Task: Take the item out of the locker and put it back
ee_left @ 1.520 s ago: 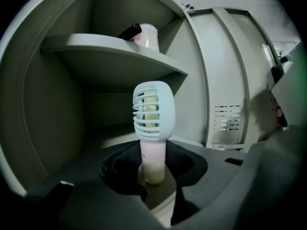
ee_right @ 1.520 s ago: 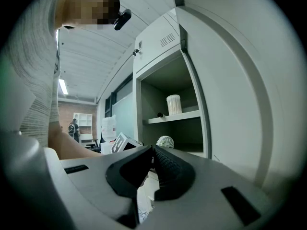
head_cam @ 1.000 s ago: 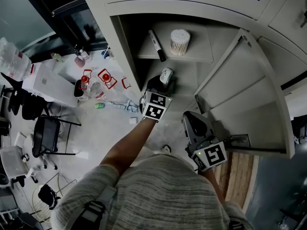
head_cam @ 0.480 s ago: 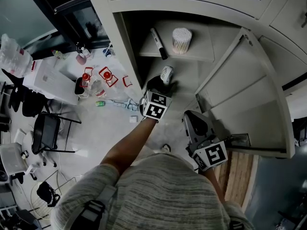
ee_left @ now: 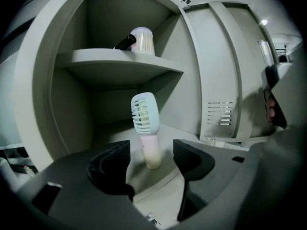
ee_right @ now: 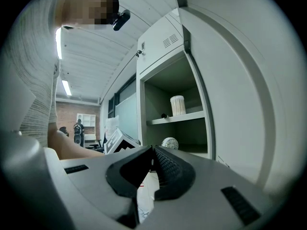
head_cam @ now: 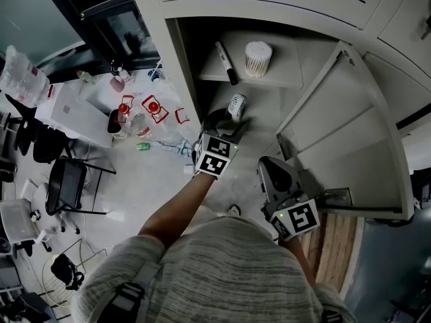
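A small handheld fan (ee_left: 145, 128), white grille on a pale pink handle, stands upright on the floor of the open locker (head_cam: 202, 106)'s lower compartment. My left gripper (ee_left: 151, 159) is right in front of it, its jaws opening; the handle shows in the gap between the black fingers (ee_left: 111, 164), and neither one touches it. From the head view, the fan (head_cam: 236, 104) sits just past my left gripper (head_cam: 223, 121). My right gripper (head_cam: 273, 173) hangs outside the locker by the door, shut and empty; its own view shows the fan (ee_right: 169, 143) far off.
A black marker (head_cam: 225, 62) and a tub of cotton swabs (head_cam: 258, 58) lie on the upper shelf. The locker door (head_cam: 350, 126) stands open at the right. Down to the left are a table with bottles (head_cam: 135, 113) and a black chair (head_cam: 67, 187).
My left gripper's jaws have spread apart off the fan's handle, leaving the fan standing on the locker floor. The right gripper has stayed where it was.
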{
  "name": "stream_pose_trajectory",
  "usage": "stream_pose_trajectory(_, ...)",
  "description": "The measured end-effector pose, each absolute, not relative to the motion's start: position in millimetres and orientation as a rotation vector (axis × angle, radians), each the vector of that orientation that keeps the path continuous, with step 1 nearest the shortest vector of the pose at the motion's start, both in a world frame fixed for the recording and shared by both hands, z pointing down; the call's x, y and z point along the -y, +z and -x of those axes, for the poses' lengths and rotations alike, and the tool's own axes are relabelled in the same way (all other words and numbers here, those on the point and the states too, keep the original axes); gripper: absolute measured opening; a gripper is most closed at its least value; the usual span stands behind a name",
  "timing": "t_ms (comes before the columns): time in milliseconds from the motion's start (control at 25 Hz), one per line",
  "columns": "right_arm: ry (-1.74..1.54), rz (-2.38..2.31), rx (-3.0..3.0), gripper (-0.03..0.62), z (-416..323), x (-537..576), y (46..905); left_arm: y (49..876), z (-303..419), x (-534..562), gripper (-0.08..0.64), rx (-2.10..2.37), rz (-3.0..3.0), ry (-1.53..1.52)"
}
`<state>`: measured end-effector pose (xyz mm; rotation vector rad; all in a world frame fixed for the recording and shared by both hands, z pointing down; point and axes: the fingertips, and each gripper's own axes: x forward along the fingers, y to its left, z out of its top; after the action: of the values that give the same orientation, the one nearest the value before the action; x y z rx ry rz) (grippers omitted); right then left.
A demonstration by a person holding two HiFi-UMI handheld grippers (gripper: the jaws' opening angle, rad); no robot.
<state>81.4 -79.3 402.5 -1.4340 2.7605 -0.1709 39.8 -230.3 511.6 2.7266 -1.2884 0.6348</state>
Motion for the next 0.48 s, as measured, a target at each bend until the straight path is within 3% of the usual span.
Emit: stream_pose_trajectory(480,-0.111,1.41,-2.765,0.026,-79.0,78.1,400.1,456.5,-35.6,192.7,0.279,1.252,-2.81,0.448)
